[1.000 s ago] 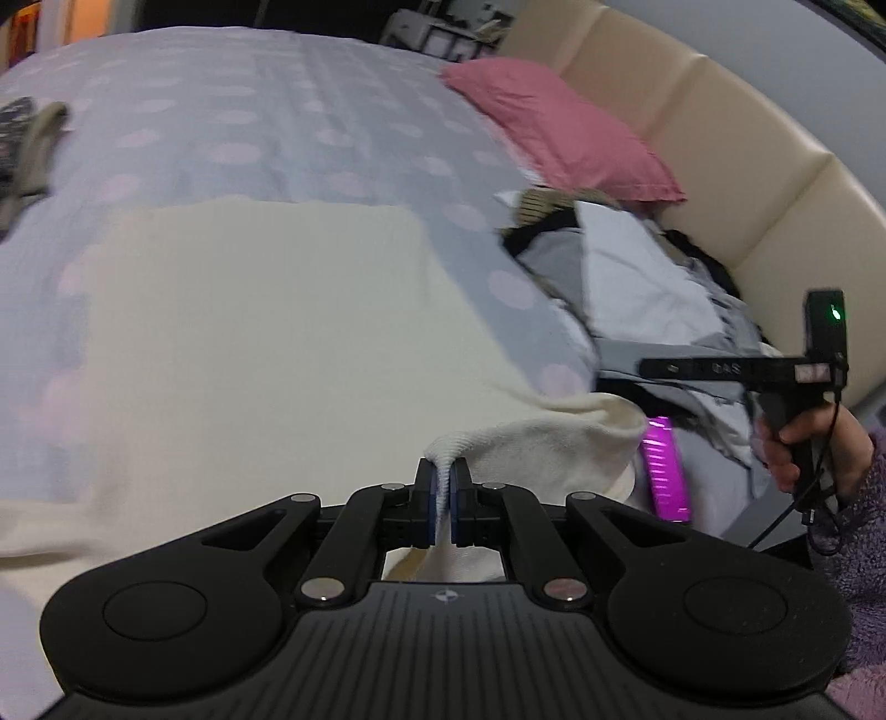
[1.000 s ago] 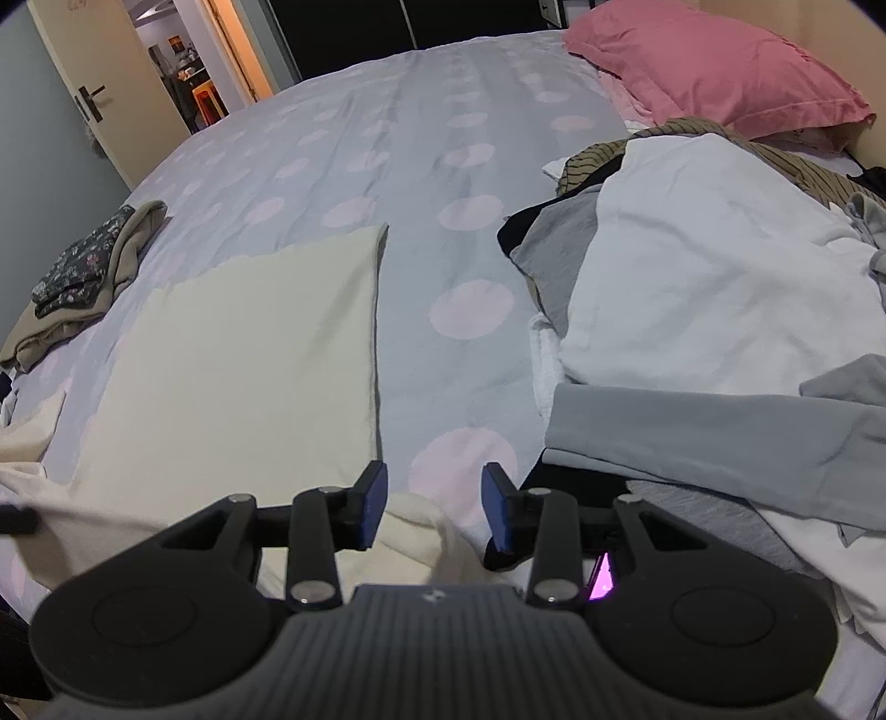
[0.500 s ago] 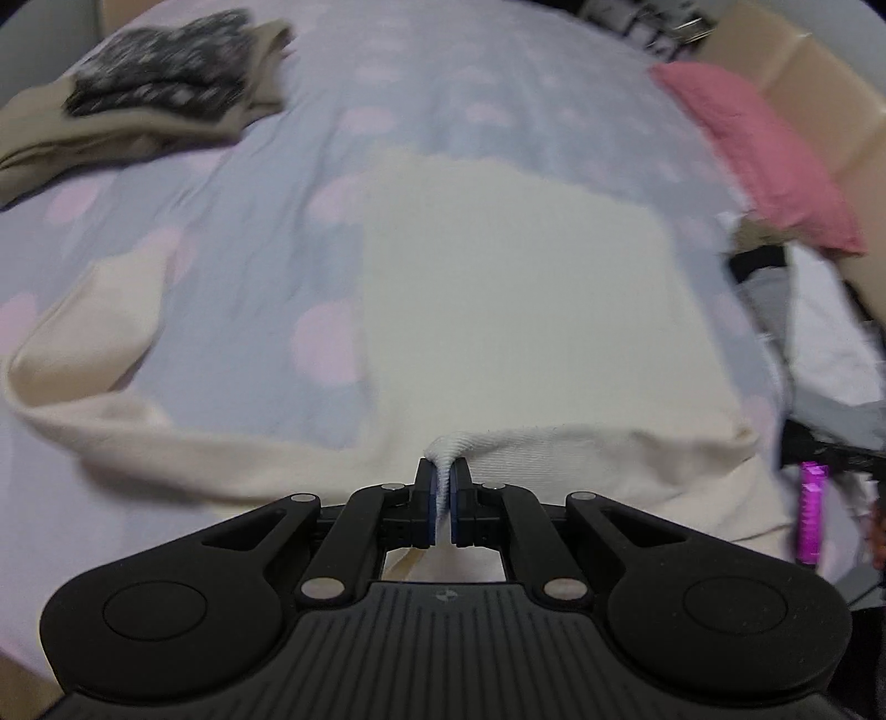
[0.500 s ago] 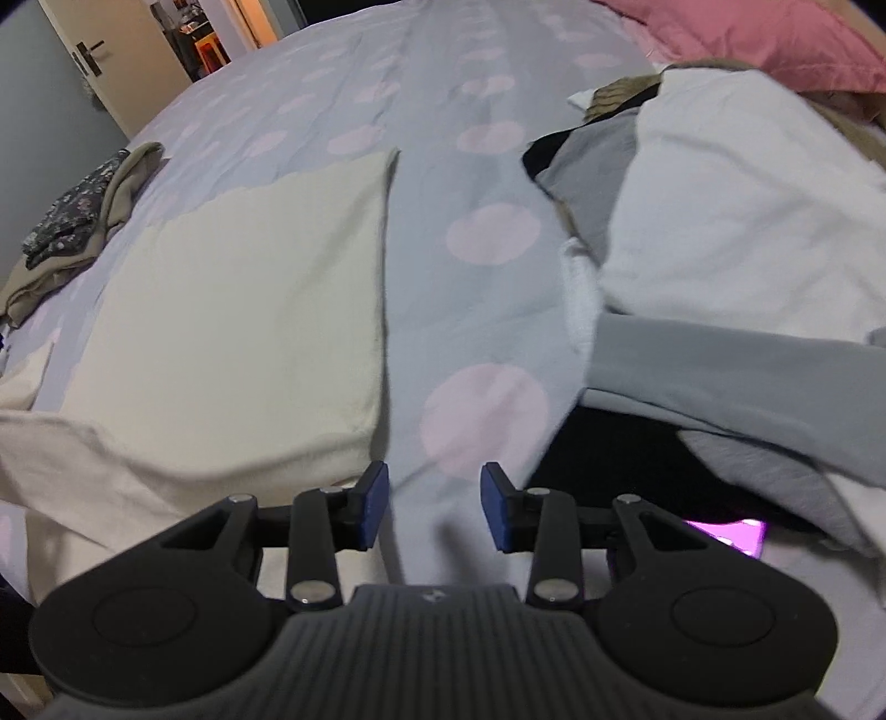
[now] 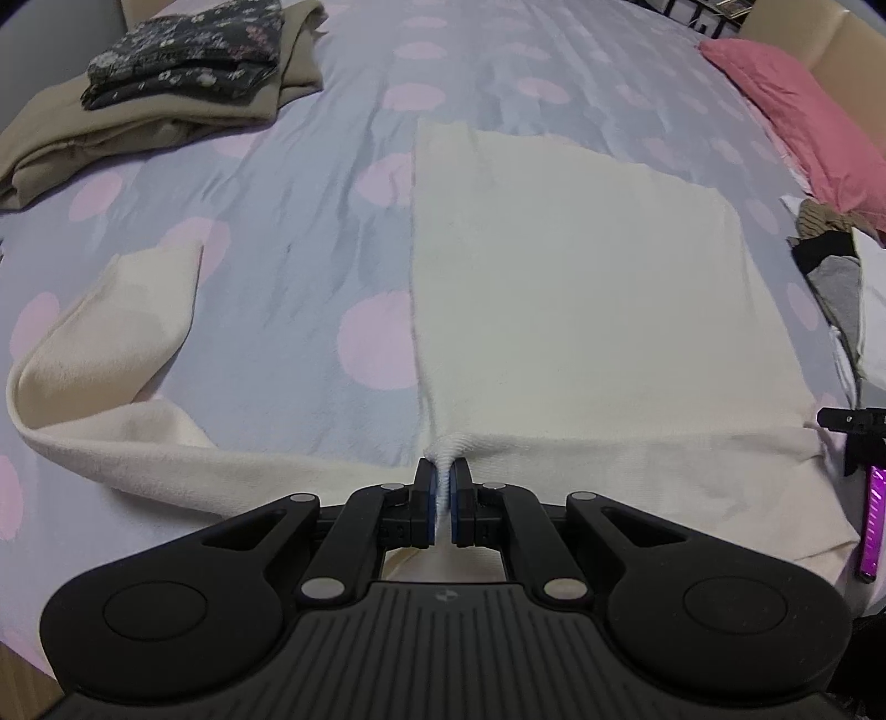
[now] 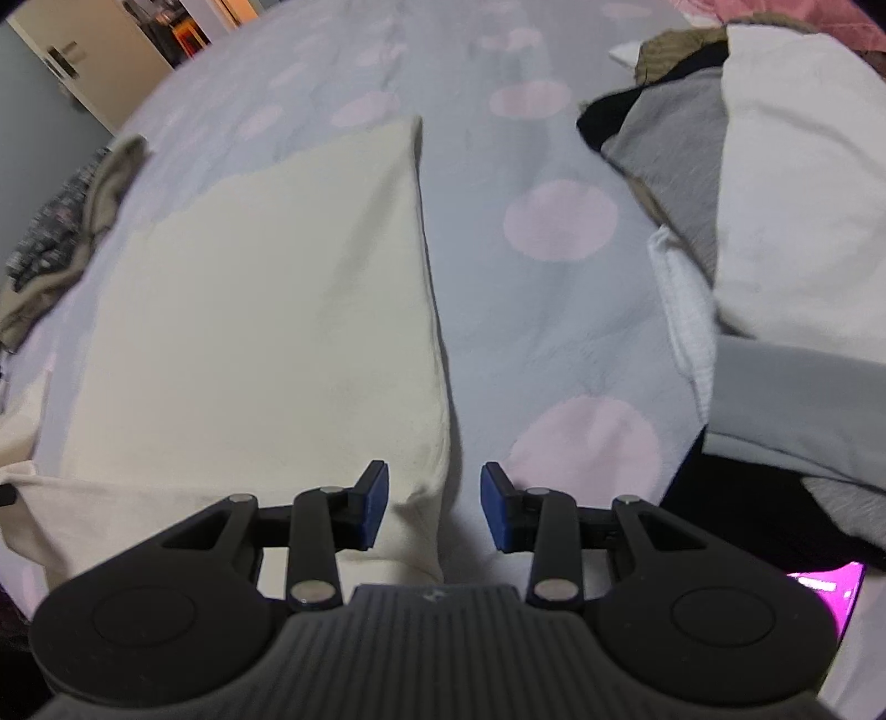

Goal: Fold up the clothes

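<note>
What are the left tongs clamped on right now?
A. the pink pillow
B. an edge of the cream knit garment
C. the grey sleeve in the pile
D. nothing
B: in the left wrist view the left tongs pinch a bunched edge of the cream knit garment between their blue pads.

A cream knitted sweater [image 5: 576,288] is pinched between the blue-padded black left gripper [image 5: 442,493]. Beyond the jaws spreads a lavender bedsheet with pale pink dots [image 5: 310,221]; far left lies a black floral garment [image 5: 183,50] on beige cloth [image 5: 138,122], far right a pink pillow [image 5: 797,111].
</note>
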`<state>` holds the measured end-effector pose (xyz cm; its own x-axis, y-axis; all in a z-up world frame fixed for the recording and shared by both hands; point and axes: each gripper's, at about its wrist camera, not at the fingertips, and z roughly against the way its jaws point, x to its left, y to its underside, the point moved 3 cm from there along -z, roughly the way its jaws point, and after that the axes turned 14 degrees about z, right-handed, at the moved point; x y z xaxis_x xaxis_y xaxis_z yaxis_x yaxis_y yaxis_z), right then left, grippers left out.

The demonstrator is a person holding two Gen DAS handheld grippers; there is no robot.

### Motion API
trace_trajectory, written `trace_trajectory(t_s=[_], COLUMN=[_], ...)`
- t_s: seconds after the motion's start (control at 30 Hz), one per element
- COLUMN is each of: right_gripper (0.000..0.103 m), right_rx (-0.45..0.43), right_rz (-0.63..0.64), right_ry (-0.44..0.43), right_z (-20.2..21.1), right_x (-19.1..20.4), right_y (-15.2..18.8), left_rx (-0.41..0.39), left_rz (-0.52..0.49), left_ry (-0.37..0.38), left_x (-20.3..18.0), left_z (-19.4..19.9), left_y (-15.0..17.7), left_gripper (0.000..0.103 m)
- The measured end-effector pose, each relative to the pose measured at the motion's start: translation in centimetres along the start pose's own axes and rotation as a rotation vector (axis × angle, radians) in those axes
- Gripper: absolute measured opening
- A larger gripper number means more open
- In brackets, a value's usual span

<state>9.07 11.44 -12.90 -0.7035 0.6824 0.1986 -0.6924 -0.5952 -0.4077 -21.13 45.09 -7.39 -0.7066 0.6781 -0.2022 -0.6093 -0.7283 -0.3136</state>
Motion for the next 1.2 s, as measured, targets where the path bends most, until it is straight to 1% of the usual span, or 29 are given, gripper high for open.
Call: trace_trajectory(t_s=[0.07,0.1,0.13,0.17,0.2,0.27,0.33,0.4,0.47,0.5,0.53,0.57,0.67,0.77,0.83,0.9,0.93,1.0,1.03,1.13,1.2], right_gripper=[0.036,0.011,0.008,0.005,0.005,0.005,0.005,0.005,0.006,0.008,0.013,0.013,0.017,0.021,0.035,0.039,0.043,0.047,0.047,0.047,0.047], right_rx=[0.027,0.041,0.032,0.018,-0.002,-0.004,0.007,0.010,0.005,0.003,-0.003,-0.009,-0.033,-0.038,-0.044,-0.046,-0.042,-0.029,-0.017,0.018,0.030], right_rz=[-0.032,-0.051,-0.054,-0.054,-0.023,0.079,0.151,0.236,0.296,0.324,0.320,0.311,0.318,0.352,0.400,0.486,0.535,0.638,0.667,0.729,0.768], right_ry=[-0.008,-0.009,0.008,0.028,0.067,0.117,0.158,0.203,0.222,0.230,0.226,0.220,0.180,0.110,0.079,0.056,0.052,0.062,0.071,0.095,0.103], right_z=[-0.9,-1.3,-1.2,-0.9,-0.5,-0.4,-0.8,-1.3,-1.2,-1.1,-0.5,0.1,2.2,4.3,5.4,6.3,6.5,6.3,6.0,5.2,4.8], right_x=[-0.1,-0.2,-0.3,-0.3,-0.1,0.8,1.7,2.5,2.8,2.9,2.7,2.4,2.2,2.6,3.5,4.8,5.5,6.6,6.9,7.3,7.6], right_y=[0.2,0.3,0.2,0.1,-0.2,-0.5,-0.4,-0.1,0.0,0.1,0.2,0.3,0.8,2.8,4.2,6.1,7.0,8.9,9.5,11.0,11.7], left_rx=[-0.003,-0.013,-0.022,-0.032,-0.036,-0.043,-0.047,-0.054,-0.056,-0.052,-0.047,-0.048,-0.040,0.005,0.026,0.022,0.012,-0.016,-0.033,-0.071,-0.096], left_rz=[0.006,0.005,-0.001,-0.008,-0.018,-0.038,-0.055,-0.079,-0.081,-0.078,-0.076,-0.079,-0.100,-0.127,-0.159,-0.227,-0.275,-0.380,-0.434,-0.545,-0.624], left_ry=[0.004,0.008,0.017,0.027,0.025,0.017,0.003,-0.029,-0.045,-0.039,-0.033,-0.028,-0.026,-0.030,-0.028,-0.039,-0.049,-0.070,-0.081,-0.106,-0.135], left_x=[0.3,0.4,0.3,0.2,0.0,-0.4,-0.7,-0.8,-0.7,-0.6,-0.5,-0.5,-0.4,-0.4,-0.5,-0.9,-1.2,-1.8,-2.1,-2.6,-2.9], left_z=[0.0,0.1,0.3,0.5,0.4,0.2,-0.1,-0.6,-0.8,-0.8,-0.7,-0.6,-0.5,-0.8,-0.9,-0.8,-0.7,-0.5,-0.4,-0.4,-0.7], left_y=[0.0,0.0,0.1,0.1,0.0,0.0,0.0,0.0,0.1,0.2,0.4,0.6,1.6,2.9,3.8,4.9,5.4,6.6,7.3,8.8,9.8], left_gripper=[0.003,0.003,0.003,0.003,0.003,0.003,0.003,0.009,0.011,0.014,0.015,0.019,0.023,0.025,0.031,0.043,0.045,0.046,0.046,0.047,0.047])
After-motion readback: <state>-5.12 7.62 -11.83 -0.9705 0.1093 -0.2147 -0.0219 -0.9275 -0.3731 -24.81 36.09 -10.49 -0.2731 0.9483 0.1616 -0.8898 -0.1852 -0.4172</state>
